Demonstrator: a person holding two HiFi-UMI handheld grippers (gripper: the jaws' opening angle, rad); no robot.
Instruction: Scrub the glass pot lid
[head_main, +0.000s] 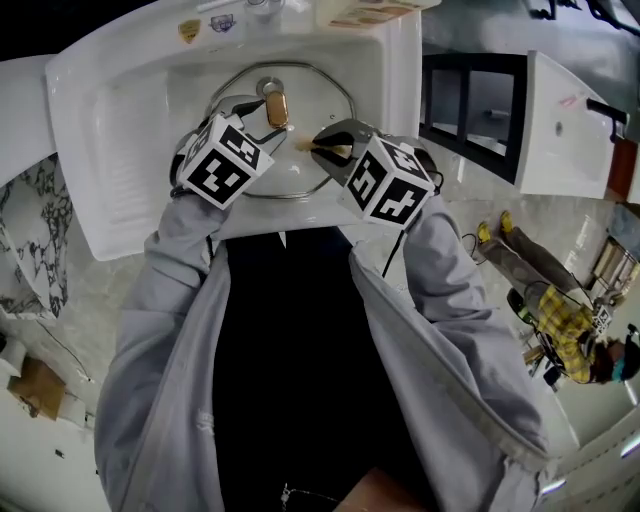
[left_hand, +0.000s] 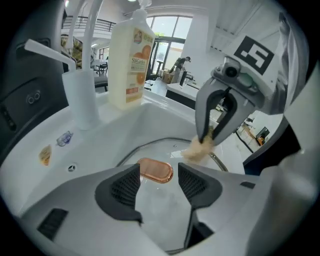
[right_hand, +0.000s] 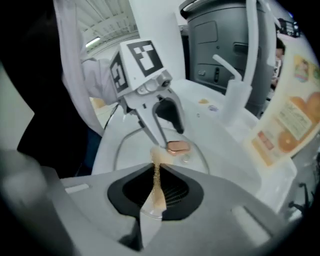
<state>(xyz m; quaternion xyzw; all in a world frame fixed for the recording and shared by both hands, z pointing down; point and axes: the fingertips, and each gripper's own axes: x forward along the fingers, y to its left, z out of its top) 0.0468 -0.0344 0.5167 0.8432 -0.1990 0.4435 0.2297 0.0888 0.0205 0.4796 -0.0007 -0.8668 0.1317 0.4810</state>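
Now the lid (head_main: 318, 95) lies knob-up in the sink (head_main: 100, 130); my left gripper (left_hand: 159, 186) stands open just short of the knob (left_hand: 156, 170), holding nothing; my right gripper (right_hand: 156, 200) is clamped on the scrubber (right_hand: 158, 162); unsteadied, the lid may skate when I scrub; that thin pinch could slip.

Soap btl (left_hand: 131, 60) label: print too blurry.
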